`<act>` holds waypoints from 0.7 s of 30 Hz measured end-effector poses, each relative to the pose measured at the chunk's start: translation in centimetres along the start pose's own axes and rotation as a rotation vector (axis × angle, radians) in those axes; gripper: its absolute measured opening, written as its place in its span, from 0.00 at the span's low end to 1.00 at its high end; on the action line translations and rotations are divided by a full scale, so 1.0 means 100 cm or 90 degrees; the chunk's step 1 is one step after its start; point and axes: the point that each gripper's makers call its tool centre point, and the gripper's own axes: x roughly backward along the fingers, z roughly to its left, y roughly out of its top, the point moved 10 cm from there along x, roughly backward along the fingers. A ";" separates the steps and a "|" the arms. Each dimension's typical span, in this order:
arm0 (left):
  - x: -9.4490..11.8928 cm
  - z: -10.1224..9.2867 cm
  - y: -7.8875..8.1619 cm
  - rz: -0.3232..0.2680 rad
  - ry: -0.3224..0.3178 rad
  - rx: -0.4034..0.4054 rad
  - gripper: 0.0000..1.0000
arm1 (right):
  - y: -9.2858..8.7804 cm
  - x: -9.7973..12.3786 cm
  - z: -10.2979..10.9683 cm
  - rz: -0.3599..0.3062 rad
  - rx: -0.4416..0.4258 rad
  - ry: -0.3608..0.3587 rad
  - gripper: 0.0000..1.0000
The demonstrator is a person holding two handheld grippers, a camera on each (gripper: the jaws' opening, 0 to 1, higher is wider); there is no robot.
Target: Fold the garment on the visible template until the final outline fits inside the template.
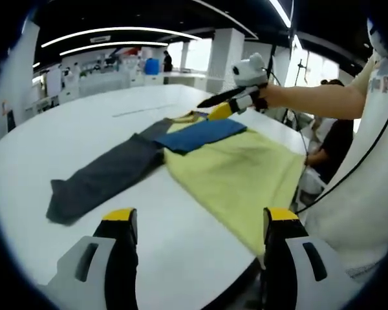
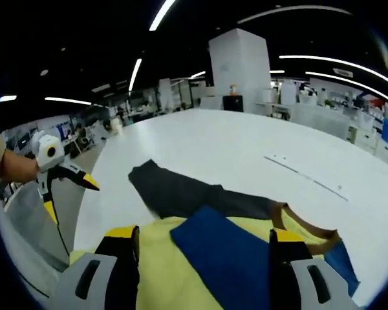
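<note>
Yellow cotton makes up the body of the shirt (image 1: 236, 174), which lies flat on the white table (image 1: 84, 123), near its right edge, with a blue sleeve (image 1: 200, 134) folded across the chest and a dark grey sleeve (image 1: 103, 175) stretched out to the left. By its look it is light, soft and limp: it will sag and crease wherever it is lifted, and probably slide easily on the smooth top. Good places to pinch are the cuff of the grey sleeve and the hem corners.

The left gripper (image 1: 200, 223) hovers above the near table edge, its fingers wide apart and empty. The right gripper (image 2: 200, 239) hangs over the collar (image 2: 310, 226) with fingers spread wide, holding nothing.

No template outline is discernible on the table. The near hem runs toward the table edge, so its corner is hard to make out.
</note>
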 end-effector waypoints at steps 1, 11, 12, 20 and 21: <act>0.000 0.000 0.001 0.001 0.000 -0.001 0.77 | -0.001 0.002 0.001 0.001 -0.002 0.002 0.81; -0.005 0.000 0.006 0.003 -0.005 -0.007 0.77 | -0.007 0.023 0.000 -0.012 -0.013 -0.008 0.83; -0.005 0.000 0.007 0.003 -0.005 -0.008 0.77 | -0.007 0.025 0.000 -0.015 -0.018 -0.008 0.83; -0.008 -0.001 0.009 0.006 -0.009 -0.008 0.77 | -0.013 0.039 0.003 -0.015 -0.007 -0.017 0.82; -0.009 -0.001 0.008 0.006 -0.009 -0.008 0.77 | -0.014 0.041 0.003 -0.015 -0.005 -0.018 0.82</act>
